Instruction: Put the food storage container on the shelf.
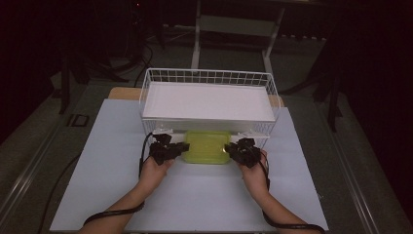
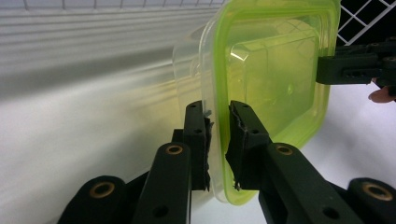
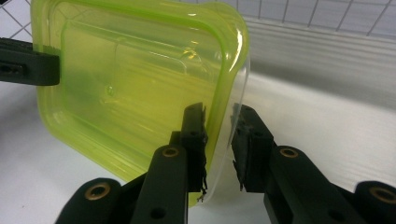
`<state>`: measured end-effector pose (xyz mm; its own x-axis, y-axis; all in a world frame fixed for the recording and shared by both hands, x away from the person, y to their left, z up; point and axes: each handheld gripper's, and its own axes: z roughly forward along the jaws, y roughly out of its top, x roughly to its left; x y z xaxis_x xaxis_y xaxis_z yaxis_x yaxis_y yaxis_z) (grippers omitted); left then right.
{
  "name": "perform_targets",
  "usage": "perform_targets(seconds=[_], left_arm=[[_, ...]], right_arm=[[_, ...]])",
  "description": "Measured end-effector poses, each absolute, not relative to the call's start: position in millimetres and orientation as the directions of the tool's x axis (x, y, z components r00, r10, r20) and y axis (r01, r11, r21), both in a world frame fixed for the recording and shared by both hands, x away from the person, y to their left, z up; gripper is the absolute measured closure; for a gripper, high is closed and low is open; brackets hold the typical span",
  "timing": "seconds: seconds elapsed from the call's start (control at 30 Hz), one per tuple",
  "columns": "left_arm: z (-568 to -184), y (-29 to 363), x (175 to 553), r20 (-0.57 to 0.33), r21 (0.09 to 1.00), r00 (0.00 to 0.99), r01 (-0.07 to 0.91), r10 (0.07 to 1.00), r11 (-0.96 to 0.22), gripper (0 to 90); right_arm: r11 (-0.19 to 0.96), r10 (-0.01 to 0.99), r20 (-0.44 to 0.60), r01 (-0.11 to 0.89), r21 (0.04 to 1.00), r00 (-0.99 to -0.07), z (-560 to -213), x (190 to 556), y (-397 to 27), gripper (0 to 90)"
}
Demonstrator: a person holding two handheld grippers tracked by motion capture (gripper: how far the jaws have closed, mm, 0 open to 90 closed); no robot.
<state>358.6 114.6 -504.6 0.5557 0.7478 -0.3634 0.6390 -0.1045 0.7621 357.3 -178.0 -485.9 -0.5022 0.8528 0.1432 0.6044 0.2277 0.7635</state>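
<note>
Box [image 1: 206, 146] between your two grippers, one at each short end, on the white board [image 1: 97, 161] just in front of the wire basket [image 1: 209, 78].

Your left gripper [image 1: 176, 147] is nearly closed and pinches the green rim of the box; in the left gripper view [image 2: 217, 135] you see the rim standing between the two black pads, and both pads press on it. Your right gripper [image 1: 233, 148] holds the opposite end; in the right gripper view [image 3: 218, 140] one pad lies against the green rim, the clear wall of the box passes through the gap, and if the other pad touches it I cannot tell. The high view shows both your hands and the white tray [image 1: 207, 102] in the basket. The gripper views show what the high view does not: the box is a clear container with a green lid [image 3: 135, 79], and each shows the other gripper's jaw at the far end.
</note>
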Motion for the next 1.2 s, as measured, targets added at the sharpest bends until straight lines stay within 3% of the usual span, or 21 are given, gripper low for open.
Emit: perform_targets(seconds=[0.3, 0.47, 0.57, 0.63, 0.83, 1.2], left_arm=[[-510.1, 111.0, 361.2, -0.292, 0.813, 0.565, 0.571, 0.772, -0.111, 67.4], [-511.7, 109.0, 364.5, -0.265, 0.833, 0.564, 0.542, 0.782, -0.109, 62.6], [-511.9, 106.4, 366.0, -0.228, 0.840, 0.559, 0.527, 0.797, -0.130, 57.6], [-514.1, 107.3, 368.4, -0.253, 0.836, 0.553, 0.538, 0.794, -0.109, 53.2], [-512.4, 104.6, 370.3, -0.246, 0.846, 0.542, 0.525, 0.804, -0.095, 46.1], [-496.6, 115.0, 351.4, -0.242, 0.865, 0.586, 0.492, 0.773, -0.102, 45.3]], right_arm=[[0.232, 0.872, 0.078, 0.549, 0.803, -0.483, -487.7, 363.8, -173.4, 70.7], [0.198, 0.880, 0.101, 0.550, 0.811, -0.465, -491.3, 367.7, -170.8, 62.5], [0.186, 0.887, 0.102, 0.551, 0.814, -0.451, -492.3, 369.4, -170.4, 63.0], [0.229, 0.891, 0.040, 0.525, 0.820, -0.452, -494.2, 369.6, -167.9, 62.3], [0.216, 0.901, 0.045, 0.535, 0.816, -0.432, -494.4, 371.7, -166.9, 56.9], [0.232, 0.878, 0.049, 0.512, 0.827, -0.476, -482.4, 350.0, -164.3, 54.2]])
